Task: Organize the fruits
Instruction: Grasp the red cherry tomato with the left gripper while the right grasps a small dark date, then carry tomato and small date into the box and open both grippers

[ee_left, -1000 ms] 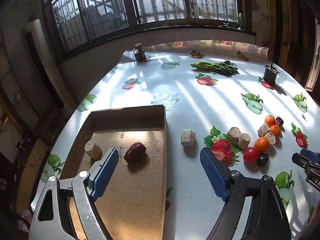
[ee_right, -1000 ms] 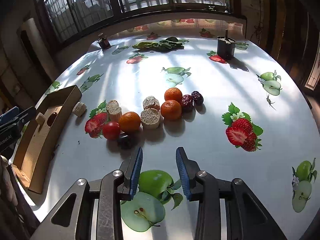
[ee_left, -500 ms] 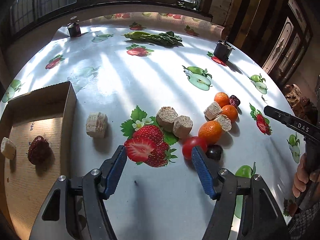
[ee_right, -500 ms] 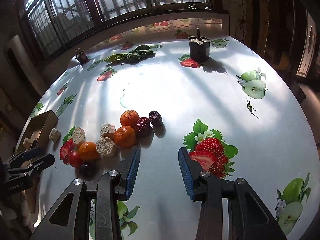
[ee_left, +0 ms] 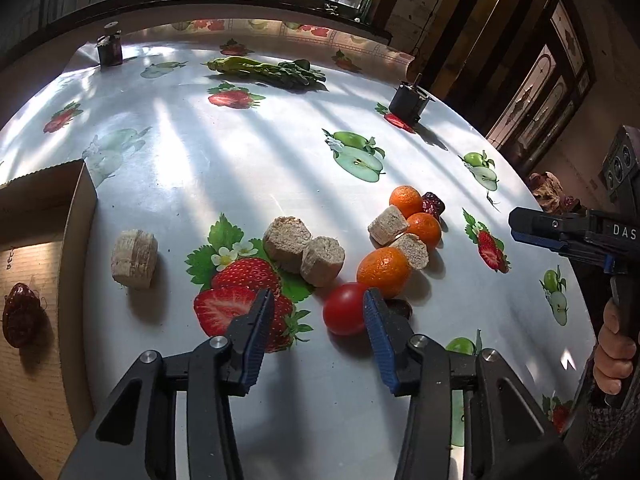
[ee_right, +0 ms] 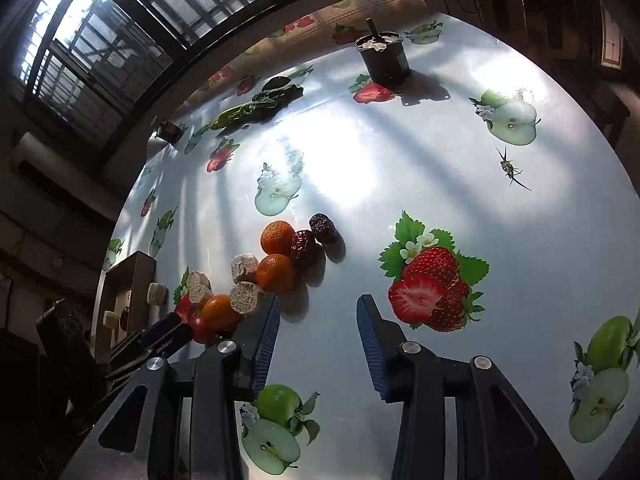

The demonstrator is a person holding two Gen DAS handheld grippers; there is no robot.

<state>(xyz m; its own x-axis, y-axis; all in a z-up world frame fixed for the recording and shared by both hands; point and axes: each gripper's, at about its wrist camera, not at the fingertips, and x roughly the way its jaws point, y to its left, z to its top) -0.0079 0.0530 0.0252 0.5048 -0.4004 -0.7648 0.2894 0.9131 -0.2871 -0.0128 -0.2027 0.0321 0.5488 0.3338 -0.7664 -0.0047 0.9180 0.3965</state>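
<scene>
Fruits sit in a loose cluster mid-table: cherry tomato (ee_left: pixel 345 309) nearest the left gripper (ee_left: pixel 318 312), a dark fruit (ee_left: pixel 400 307) tucked behind it, 3 tangerines, the closest (ee_left: pixel 384 272) touching the tomato, and 2 dried dates (ee_right: pixel 316 234) at the far end. Tan cut chunks (ee_left: pixel 304 249) mixed in among them; 1 chunk (ee_left: pixel 134 253) lies alone beside the cardboard tray (ee_left: pixel 76 240).

Tray at the left edge already holds 1 date (ee_left: pixel 19 321), so it is likely the sorting destination.

Left gripper: jaws closing, the right pad against the tomato's side and the left pad clear of it over the printed strawberry. Tomato between them, not yet pinched. Probably picked first because it lies at the near, open edge of the pile.

Right gripper (ee_right: pixel 318 320): jaws part-way apart, nothing between them, hovering over bare tablecloth (ee_right: pixel 400 160) just beside the cluster, seemingly waiting. A hand (ee_left: pixel 614 344) grips its handle.

Changes from 1 second back: left gripper then hung wide over the tray; now it is swung across to the tomato, pitched steeper, jaws far narrower. Right gripper has shifted from facing the cluster to beside its date end, gap unchanged. Fruit unmoved.
</scene>
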